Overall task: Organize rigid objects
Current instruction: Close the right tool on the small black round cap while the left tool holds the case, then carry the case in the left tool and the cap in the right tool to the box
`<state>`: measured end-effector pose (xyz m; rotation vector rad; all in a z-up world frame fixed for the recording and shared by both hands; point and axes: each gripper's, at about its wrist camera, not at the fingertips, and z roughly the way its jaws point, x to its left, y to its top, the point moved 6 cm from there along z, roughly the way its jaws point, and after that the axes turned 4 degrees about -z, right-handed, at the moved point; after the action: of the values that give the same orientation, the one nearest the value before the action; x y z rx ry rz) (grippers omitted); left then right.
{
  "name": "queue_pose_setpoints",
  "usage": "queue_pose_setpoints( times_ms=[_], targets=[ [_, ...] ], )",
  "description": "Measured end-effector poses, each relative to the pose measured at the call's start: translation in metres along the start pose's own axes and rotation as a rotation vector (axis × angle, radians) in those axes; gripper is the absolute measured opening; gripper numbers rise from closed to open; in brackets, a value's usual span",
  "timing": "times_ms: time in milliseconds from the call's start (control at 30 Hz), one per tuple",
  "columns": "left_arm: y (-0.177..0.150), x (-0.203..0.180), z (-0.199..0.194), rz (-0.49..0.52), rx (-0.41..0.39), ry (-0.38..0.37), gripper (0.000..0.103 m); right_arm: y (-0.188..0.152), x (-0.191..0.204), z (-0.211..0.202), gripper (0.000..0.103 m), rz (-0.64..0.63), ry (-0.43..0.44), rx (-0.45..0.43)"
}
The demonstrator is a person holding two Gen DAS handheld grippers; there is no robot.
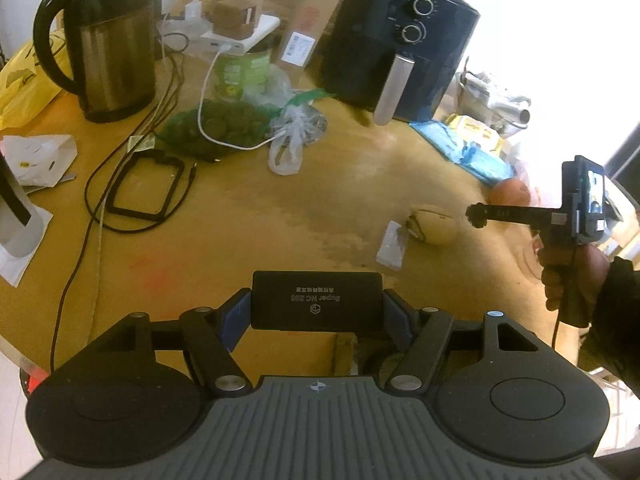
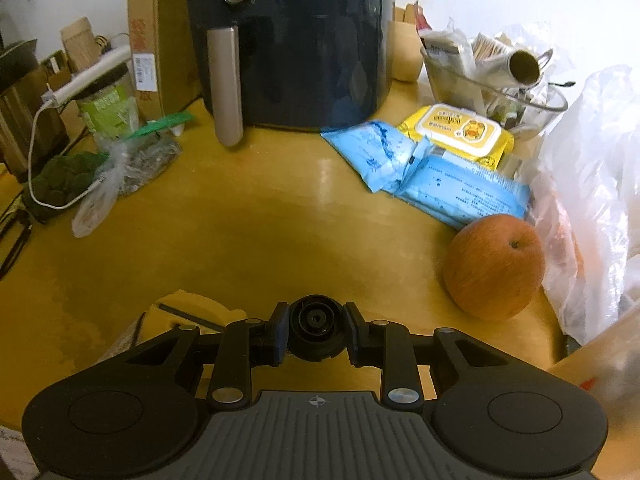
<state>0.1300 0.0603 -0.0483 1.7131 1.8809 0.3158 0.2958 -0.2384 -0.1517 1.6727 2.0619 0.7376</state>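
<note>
Showing only at the right wrist: apple (image 2: 494, 266) beside wipes (image 2: 460, 190).

Right gripper (image 2: 316, 330) low in view, jaws clamped on a round black cap-like part (image 2: 316, 326) seen end-on, blue pads pressed to both its sides. Beyond, yellow wooden bench (image 2: 248, 220). Dark air fryer (image 2: 292, 40) at the back, silver handle hanging down its front. Red apple (image 2: 494, 266) at right, stem up, just beside a translucent plastic bag (image 2: 592, 184). Blue wipe packets (image 2: 424, 172) overlapped behind the apple, touching a yellow wet-wipe pack (image 2: 458, 130). At left, green-labelled jar (image 2: 110, 110) under a white power strip (image 2: 92, 74), clear bags in front. Cardboard box (image 2: 146, 40) upright beside the fryer.
</note>
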Motion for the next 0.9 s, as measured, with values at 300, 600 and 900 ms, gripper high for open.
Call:
queue_pose_setpoints(
  times_ms=[300,600,900],
  targets=[
    [0.000,-0.009,0.001,0.043,0.005,-0.035,0.068,0.002,0.008,-0.037,0.031,-0.016,0.003,-0.057],
    [-0.001,-0.022,0.001,0.096,0.008,-0.076,0.068,-0.009,0.015,-0.081,0.031,0.001,0.026,-0.105],
    [-0.009,-0.037,0.003,0.148,0.027,-0.116,0.068,-0.033,0.033,-0.120,0.031,0.023,0.098,-0.123]
  ],
)
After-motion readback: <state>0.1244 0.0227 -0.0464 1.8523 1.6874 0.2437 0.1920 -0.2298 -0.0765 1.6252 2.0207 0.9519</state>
